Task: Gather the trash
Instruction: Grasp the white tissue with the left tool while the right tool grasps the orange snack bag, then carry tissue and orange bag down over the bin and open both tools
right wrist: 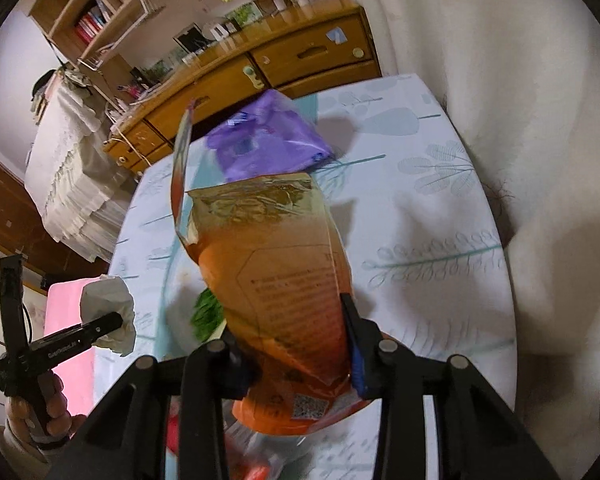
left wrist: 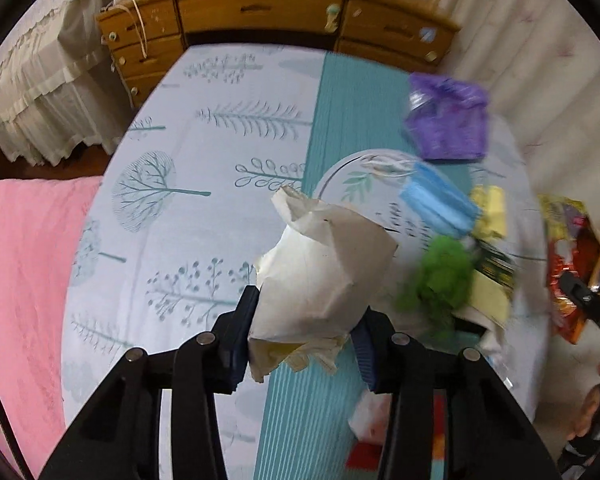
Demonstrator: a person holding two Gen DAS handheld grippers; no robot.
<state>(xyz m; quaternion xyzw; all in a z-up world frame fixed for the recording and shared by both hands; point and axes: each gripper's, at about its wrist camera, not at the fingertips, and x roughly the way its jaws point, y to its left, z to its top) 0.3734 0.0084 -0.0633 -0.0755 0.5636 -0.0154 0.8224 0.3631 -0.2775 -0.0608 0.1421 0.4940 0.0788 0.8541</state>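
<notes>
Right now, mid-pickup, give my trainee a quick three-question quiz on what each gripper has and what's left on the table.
1. True or false: the left gripper is empty.
2. What does the right gripper hold? A) purple packet B) orange snack bag C) blue face mask
3. Fill in: the blue face mask lies on the clear ____.

Key: 1 false, it clamps a crumpled white paper. 2 B, the orange snack bag. 3 plate.

Home bedroom: wooden dresser (left wrist: 260, 12), bookshelf (right wrist: 100, 12), pink bedding (left wrist: 24, 264).
</notes>
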